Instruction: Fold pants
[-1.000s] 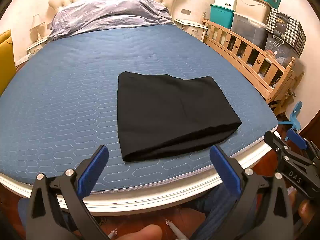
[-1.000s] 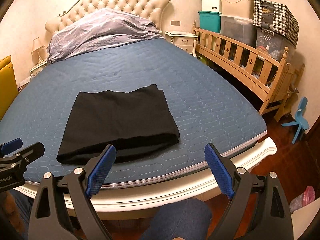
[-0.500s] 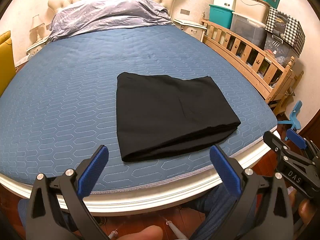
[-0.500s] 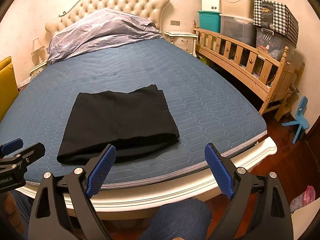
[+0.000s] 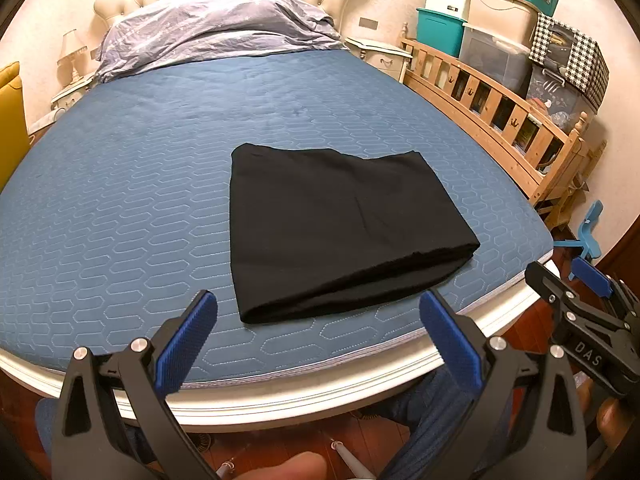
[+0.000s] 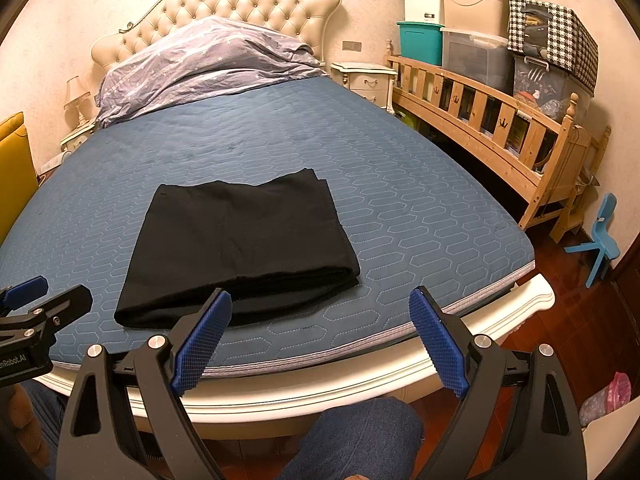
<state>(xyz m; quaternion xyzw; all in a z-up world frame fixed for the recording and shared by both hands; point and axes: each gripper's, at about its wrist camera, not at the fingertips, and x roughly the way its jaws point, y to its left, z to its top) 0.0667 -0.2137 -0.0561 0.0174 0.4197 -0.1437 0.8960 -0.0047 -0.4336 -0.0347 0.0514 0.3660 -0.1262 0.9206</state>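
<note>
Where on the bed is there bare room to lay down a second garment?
Bare mattress lies left of the folded pants, and more between them and the pillow. A narrower strip runs right of the pants toward the wooden rail. The near edge is tight.

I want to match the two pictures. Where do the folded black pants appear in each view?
Left wrist view: black pants lie centre, slightly right, on the blue mattress.
Right wrist view: black pants lie left of centre, near the bed's front edge.
Shared landmark: the tufted headboard at top.
</note>
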